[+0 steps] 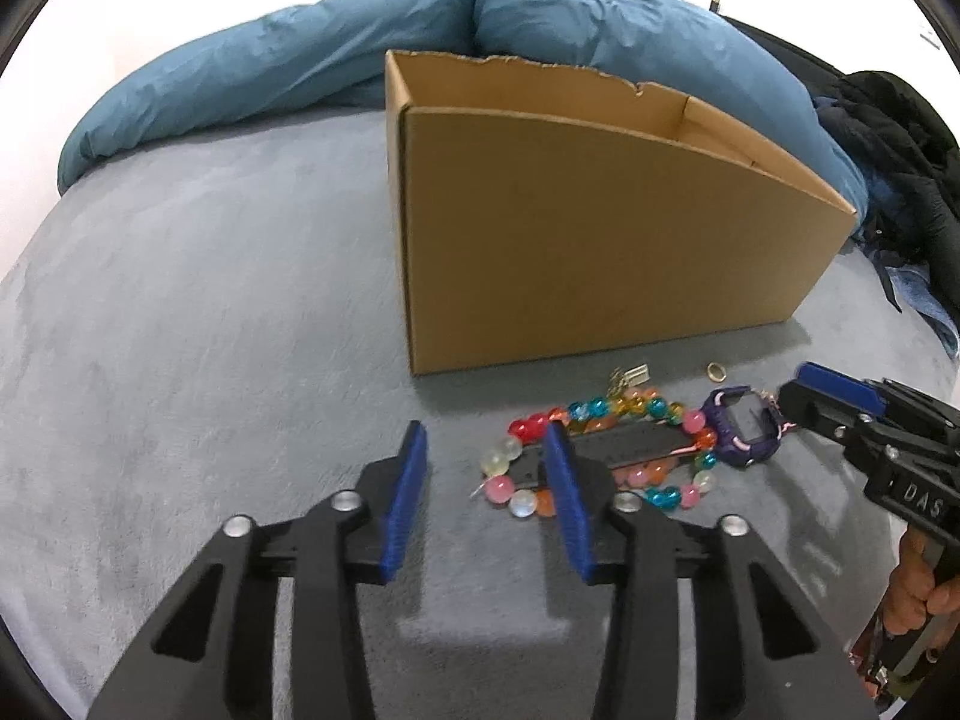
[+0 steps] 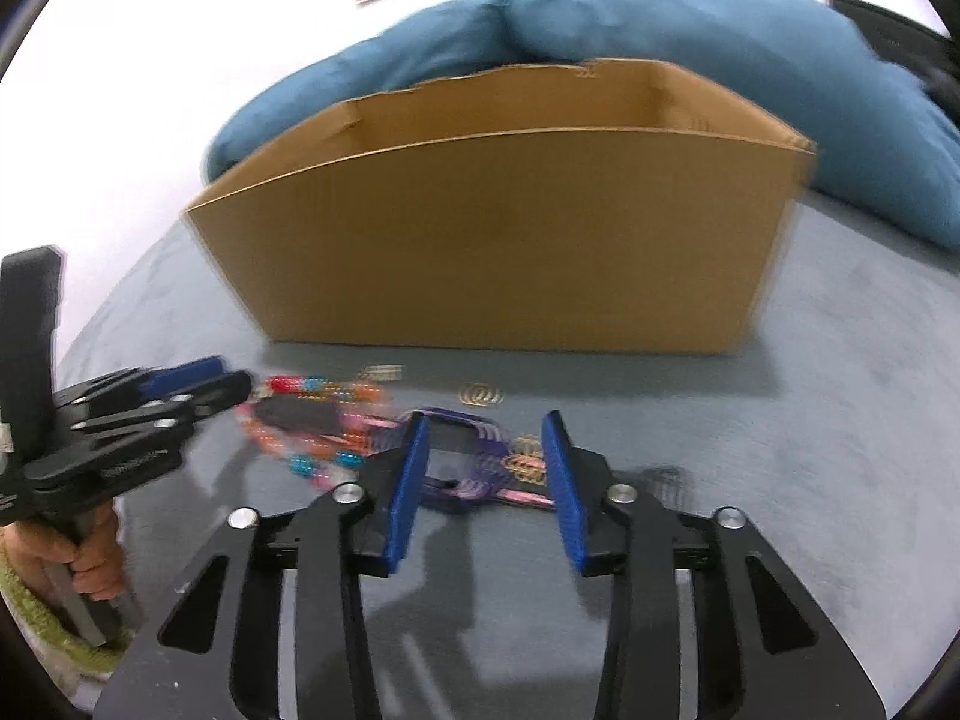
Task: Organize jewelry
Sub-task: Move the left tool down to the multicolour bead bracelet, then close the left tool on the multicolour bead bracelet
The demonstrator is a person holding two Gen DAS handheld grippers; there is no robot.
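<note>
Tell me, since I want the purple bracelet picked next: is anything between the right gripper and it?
Nothing visible: the right gripper is open, with the purple bracelet directly ahead between its fingers on the grey bedcover.

Left hand-held gripper [image 1: 487, 483] jaws apart; right hand-held gripper [image 2: 487, 468] likewise.

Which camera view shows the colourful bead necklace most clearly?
The left wrist view shows it best: the bead necklace is sharp there, lying on the grey surface in front of the cardboard box. In the right wrist view the same beads are smeared by motion blur and sit far left.
</note>
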